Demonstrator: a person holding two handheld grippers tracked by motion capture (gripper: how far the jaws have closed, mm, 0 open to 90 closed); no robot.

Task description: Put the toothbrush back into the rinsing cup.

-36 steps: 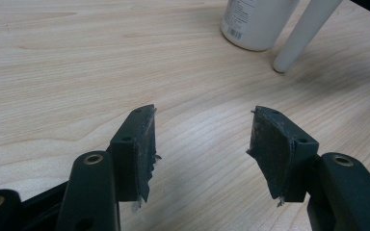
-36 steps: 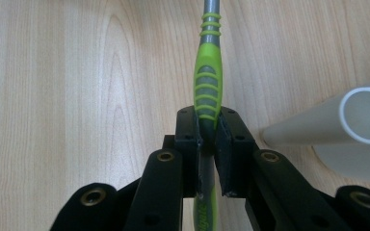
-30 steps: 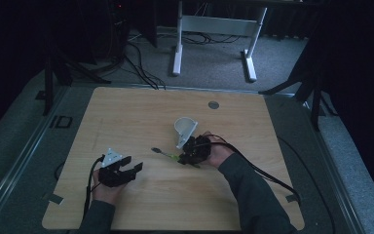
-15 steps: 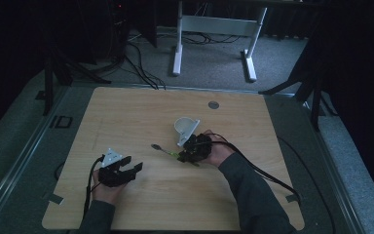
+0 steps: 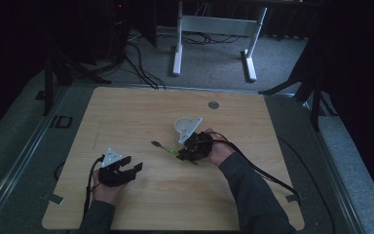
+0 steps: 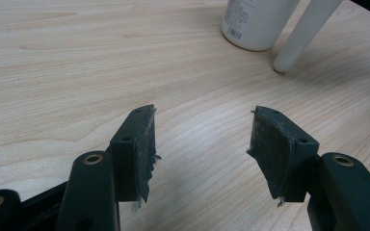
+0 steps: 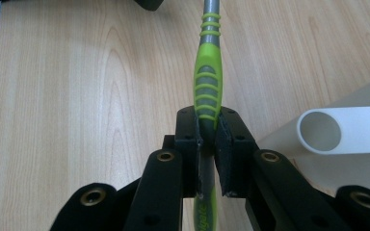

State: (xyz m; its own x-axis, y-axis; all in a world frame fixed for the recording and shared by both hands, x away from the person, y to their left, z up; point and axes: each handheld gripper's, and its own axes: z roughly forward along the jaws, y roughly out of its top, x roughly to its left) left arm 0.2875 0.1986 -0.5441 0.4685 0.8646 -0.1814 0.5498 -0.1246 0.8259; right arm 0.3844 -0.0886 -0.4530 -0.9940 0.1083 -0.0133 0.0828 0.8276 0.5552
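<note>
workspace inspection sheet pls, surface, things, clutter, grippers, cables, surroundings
Surface: pale wooden table, with a small round grey disc near its far edge.
Job's things: green and grey toothbrush, handle clamped in the right gripper, head pointing toward the left gripper; white cup beside the right hand.
Clutter: white bottle and white tube ahead of the left gripper.
Grippers: left open, nothing between its fingers; right shut on the toothbrush.
Cables: one trails from each gripper toward the table's near edge; more lie on the floor beyond.
Surroundings: dark room, grey carpet, white desk frame behind.
</note>
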